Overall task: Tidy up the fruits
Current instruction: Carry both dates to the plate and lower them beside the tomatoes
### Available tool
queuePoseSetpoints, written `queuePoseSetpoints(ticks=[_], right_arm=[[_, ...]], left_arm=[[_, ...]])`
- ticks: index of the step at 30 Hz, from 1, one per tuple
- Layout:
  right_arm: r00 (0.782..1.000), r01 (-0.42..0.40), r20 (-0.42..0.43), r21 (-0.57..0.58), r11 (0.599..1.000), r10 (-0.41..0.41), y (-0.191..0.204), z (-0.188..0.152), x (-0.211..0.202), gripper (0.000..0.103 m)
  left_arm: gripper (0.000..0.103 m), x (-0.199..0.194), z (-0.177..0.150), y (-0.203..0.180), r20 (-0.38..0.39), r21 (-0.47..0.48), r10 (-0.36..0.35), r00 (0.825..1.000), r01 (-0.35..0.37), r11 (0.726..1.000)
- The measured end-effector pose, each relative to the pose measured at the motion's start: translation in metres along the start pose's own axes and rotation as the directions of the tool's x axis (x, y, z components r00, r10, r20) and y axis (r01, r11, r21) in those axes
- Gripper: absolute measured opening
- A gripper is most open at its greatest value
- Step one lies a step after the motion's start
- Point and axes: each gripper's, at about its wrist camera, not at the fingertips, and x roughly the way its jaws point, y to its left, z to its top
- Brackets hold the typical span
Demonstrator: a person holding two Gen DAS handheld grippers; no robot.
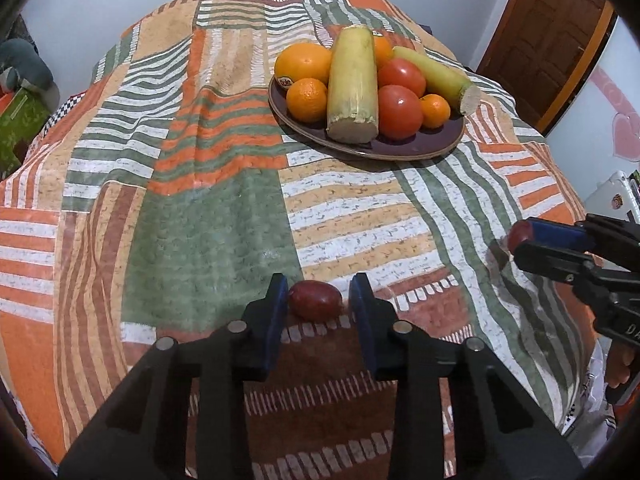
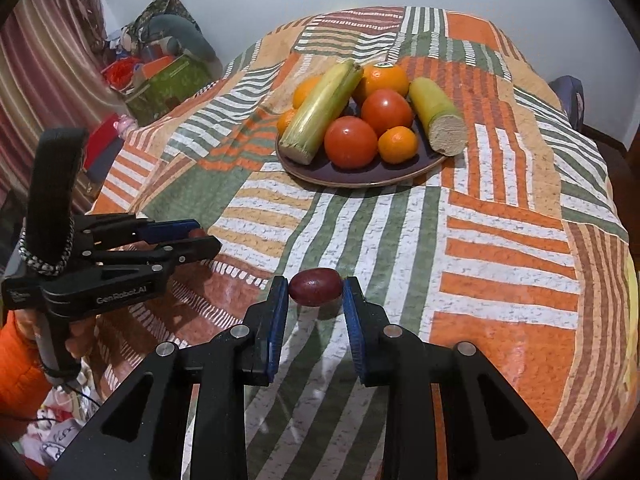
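Note:
A dark plate [image 1: 416, 148] [image 2: 360, 178] on the patterned tablecloth holds oranges [image 1: 303, 62], two tomatoes [image 1: 399, 111] [image 2: 350, 142] and two corn cobs [image 1: 353, 84] [image 2: 320, 110]. My left gripper [image 1: 318, 300] has a small dark red fruit [image 1: 315, 300] between its blue pads, touching the left pad with a slight gap at the right pad; it sits low at the cloth. My right gripper [image 2: 315, 290] is shut on another small dark red fruit [image 2: 316, 291], held just above the cloth. Each gripper shows in the other's view: the right [image 1: 520, 240], the left [image 2: 200, 238].
The table [image 1: 200, 200] is covered by a striped orange, green and white cloth. A wooden door [image 1: 548, 32] is at the back right. Bags and clutter [image 2: 160, 76] lie beyond the table's left side. A chair [image 2: 572, 96] stands at the far right.

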Motion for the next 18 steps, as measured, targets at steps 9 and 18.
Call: queuePoseSetpoints(ticks=[9, 18], right_arm=[[1.0, 0.002, 0.013, 0.017, 1.0, -0.003, -0.009, 0.003, -0.003, 0.026], [0.998, 0.016, 0.053, 0.013, 1.0, -0.017, -0.015, 0.016, -0.012, 0.026]], left_arm=[[0.027, -0.01, 0.003, 0.002, 0.026, -0.001, -0.005, 1.0, 0.005, 1.0], [0.027, -0.035, 0.025, -0.014, 0.104, 0.032, -0.039, 0.994, 0.036, 0.999]])
